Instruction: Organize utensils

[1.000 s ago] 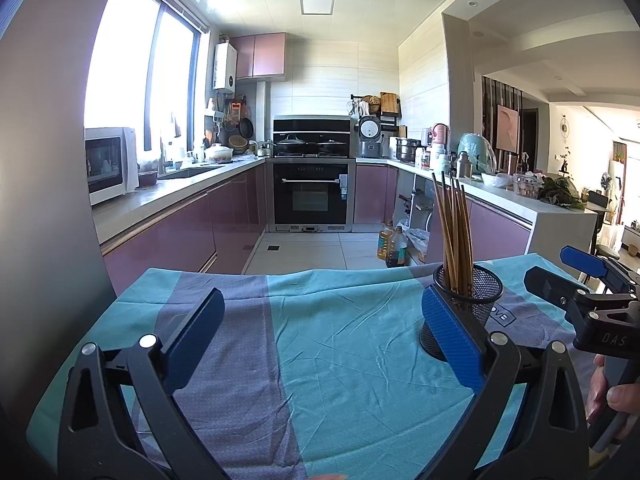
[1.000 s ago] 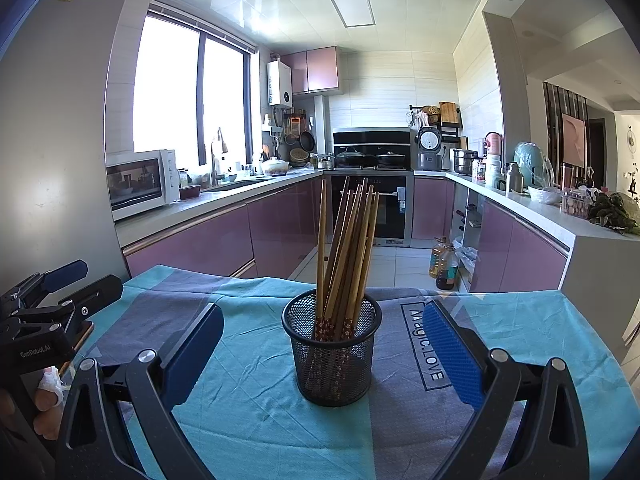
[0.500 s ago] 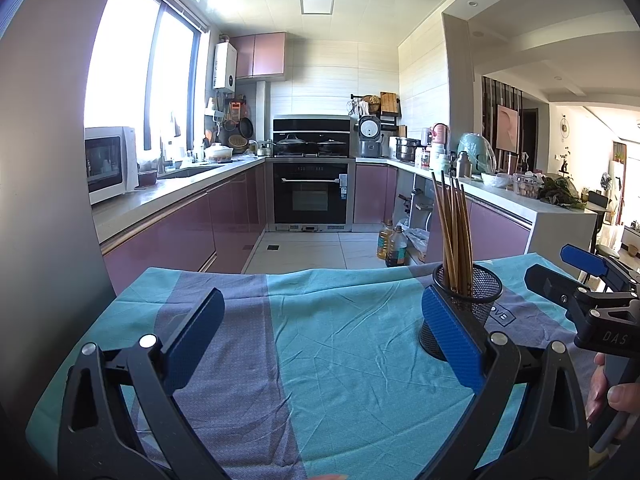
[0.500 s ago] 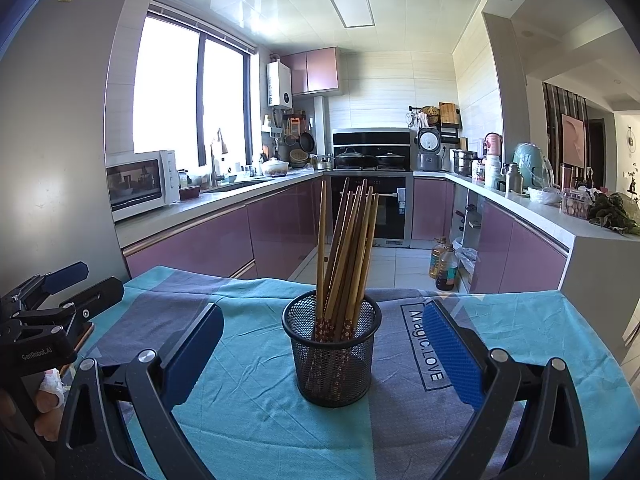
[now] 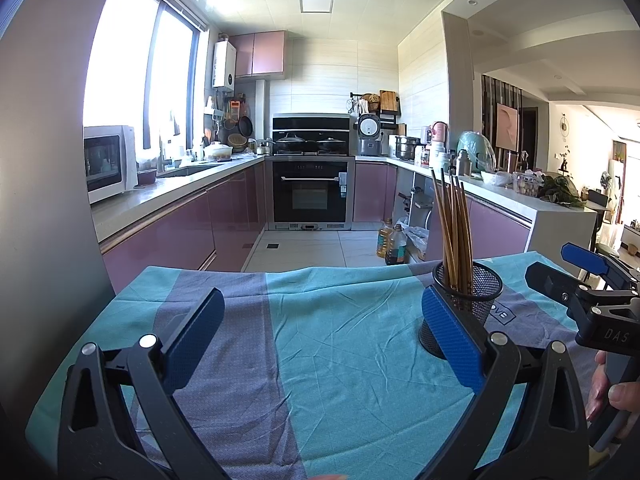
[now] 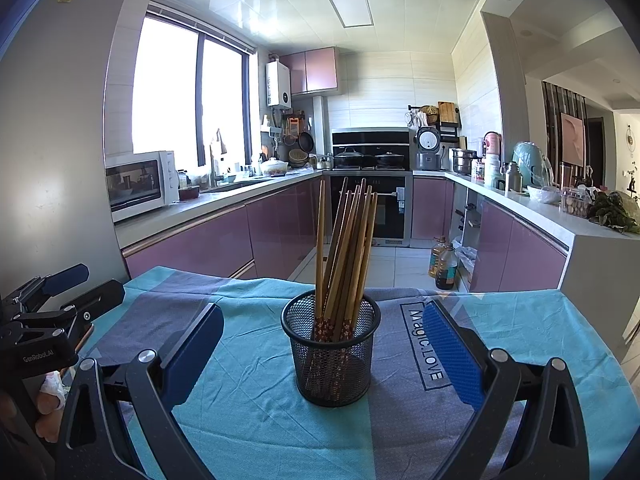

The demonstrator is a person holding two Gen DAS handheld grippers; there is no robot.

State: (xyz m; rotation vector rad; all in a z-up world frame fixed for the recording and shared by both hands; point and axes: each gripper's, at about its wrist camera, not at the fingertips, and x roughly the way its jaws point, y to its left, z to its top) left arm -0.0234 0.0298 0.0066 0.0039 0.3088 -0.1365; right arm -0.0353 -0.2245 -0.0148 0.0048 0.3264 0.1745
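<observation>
A black mesh holder (image 6: 331,354) stands upright on the teal and grey cloth (image 6: 248,380), with several wooden chopsticks (image 6: 344,240) standing in it. My right gripper (image 6: 322,344) is open and empty, just in front of the holder, one jaw on either side. In the left wrist view the holder (image 5: 466,312) and chopsticks (image 5: 454,232) sit to the right, partly behind my right finger pad (image 5: 452,336). My left gripper (image 5: 320,332) is open and empty over bare cloth (image 5: 344,352). Each gripper also shows in the other's view: the right one (image 5: 568,268), the left one (image 6: 76,288).
The table's far edge drops to the kitchen floor. Purple cabinets and a counter with a microwave (image 6: 140,184) run along the left, an oven (image 5: 310,196) at the back, and oil bottles (image 6: 442,264) on the floor. A counter end (image 6: 600,256) stands to the right.
</observation>
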